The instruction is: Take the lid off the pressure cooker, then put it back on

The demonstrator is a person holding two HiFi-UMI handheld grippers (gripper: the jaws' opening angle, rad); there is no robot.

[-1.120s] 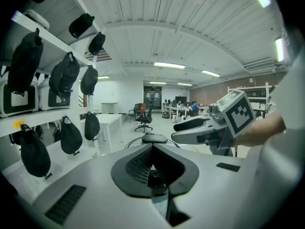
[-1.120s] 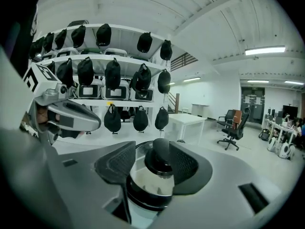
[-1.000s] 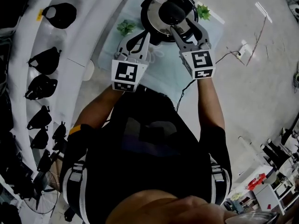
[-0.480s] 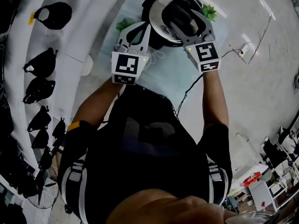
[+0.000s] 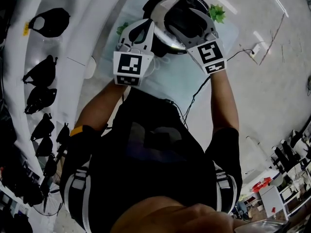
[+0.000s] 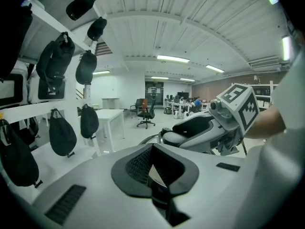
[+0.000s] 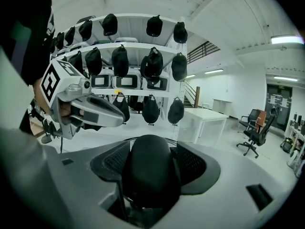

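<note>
Right gripper [image 5: 184,14] has slid further over the lid knob [image 7: 151,168], jaws just been opening, unclamped; left gripper [image 5: 146,27] closed, empty; centre knob, then squeeze.

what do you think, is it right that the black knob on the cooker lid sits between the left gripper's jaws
Not the left one. The knob sits between the jaws of the right gripper, which have just been opening, as the right gripper view shows. The left gripper has its jaws together.
</note>
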